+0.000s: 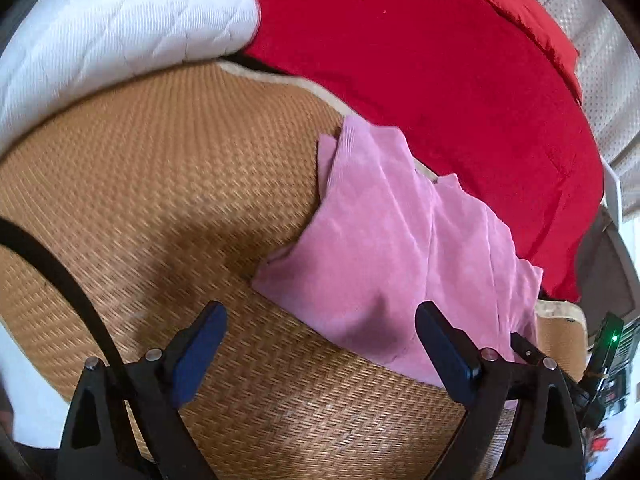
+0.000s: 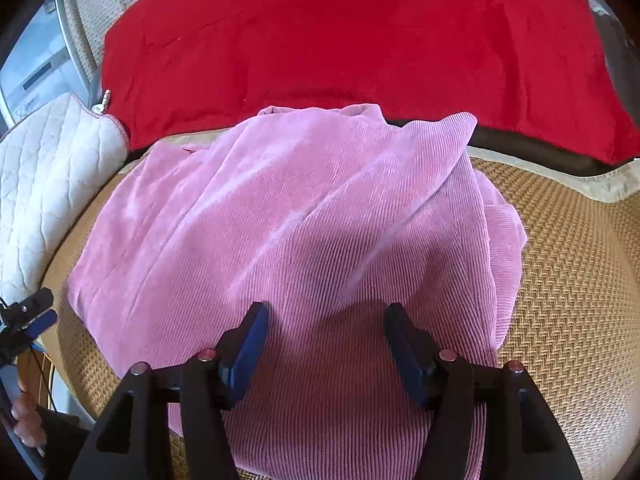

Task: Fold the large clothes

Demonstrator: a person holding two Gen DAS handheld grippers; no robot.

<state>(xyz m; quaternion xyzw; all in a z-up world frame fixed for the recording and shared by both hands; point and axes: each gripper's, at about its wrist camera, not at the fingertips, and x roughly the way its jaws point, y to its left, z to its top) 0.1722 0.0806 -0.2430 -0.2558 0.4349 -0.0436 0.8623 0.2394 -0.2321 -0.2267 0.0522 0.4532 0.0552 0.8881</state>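
A pink ribbed garment (image 1: pixel 400 248) lies loosely bunched on a woven straw mat (image 1: pixel 160 180). In the left wrist view my left gripper (image 1: pixel 320 320) stands wide open just above the mat at the garment's near left corner. Its right finger (image 1: pixel 444 344) overlaps the cloth's edge, and nothing is pinched. In the right wrist view the pink garment (image 2: pixel 300 208) fills the middle. My right gripper (image 2: pixel 326 320) hovers over its near part, jaws open, with cloth lying below and between the pads (image 2: pixel 252 340). The left gripper (image 2: pixel 36 314) shows at the far left edge, beside the garment's left side.
A red blanket (image 1: pixel 400 60) (image 2: pixel 340 32) lies across the back, just beyond the garment. A white quilted pad (image 1: pixel 100 32) (image 2: pixel 44 184) borders the mat (image 2: pixel 568 280) on the left. A black cable (image 1: pixel 60 272) curves by my left fingers. A person's hand (image 2: pixel 24 420) is at lower left.
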